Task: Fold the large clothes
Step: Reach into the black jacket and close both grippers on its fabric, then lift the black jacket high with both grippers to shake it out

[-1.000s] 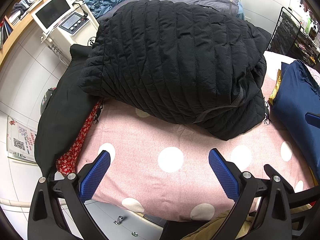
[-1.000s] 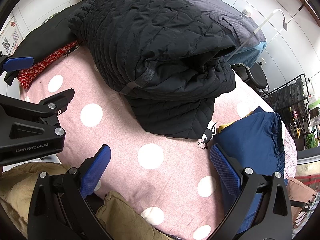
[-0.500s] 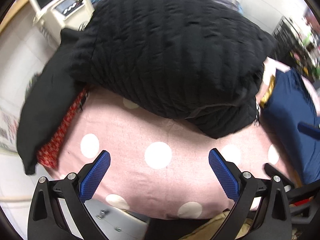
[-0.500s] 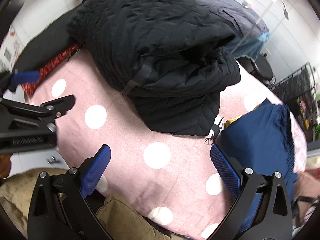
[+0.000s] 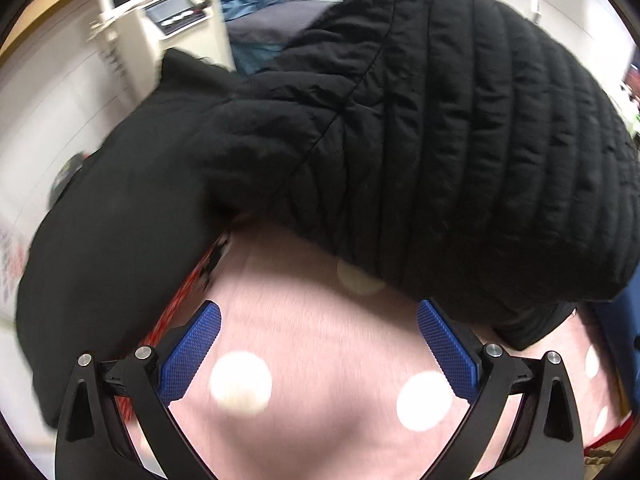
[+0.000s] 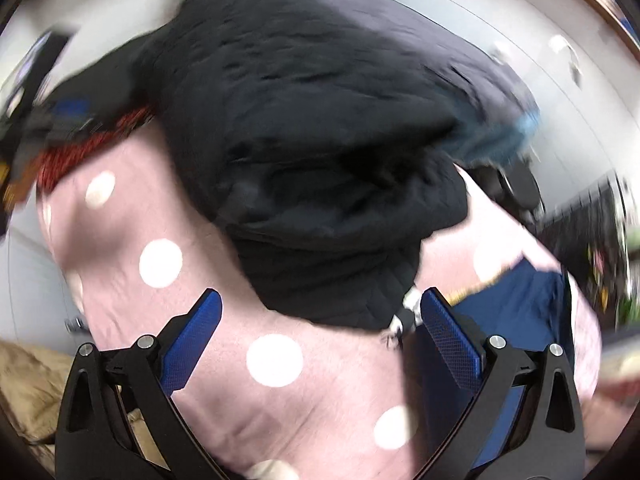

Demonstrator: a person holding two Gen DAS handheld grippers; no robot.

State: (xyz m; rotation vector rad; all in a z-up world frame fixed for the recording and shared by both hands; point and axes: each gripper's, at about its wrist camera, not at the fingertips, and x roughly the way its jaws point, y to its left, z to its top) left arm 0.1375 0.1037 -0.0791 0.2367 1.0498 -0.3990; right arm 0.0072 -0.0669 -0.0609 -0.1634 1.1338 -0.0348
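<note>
A black quilted puffer jacket (image 5: 440, 140) lies folded in a thick bundle on a pink sheet with white dots (image 5: 312, 360). It also shows in the right wrist view (image 6: 320, 152). My left gripper (image 5: 318, 348) is open and empty, low over the sheet just short of the jacket's near left edge. My right gripper (image 6: 320, 340) is open and empty, with its fingers either side of the jacket's near corner. Both views are blurred by motion.
A plain black garment (image 5: 112, 232) and a red patterned cloth (image 5: 176, 308) lie left of the jacket. A navy blue folded garment (image 6: 516, 300) lies on the right. A white machine with a screen (image 5: 160, 12) stands at the back left. Tan cloth (image 6: 24, 392) hangs off the near edge.
Both grippers have moved forward and down toward the jacket, which now fills more of both views. The jaws stay open and the jacket has not moved.
</note>
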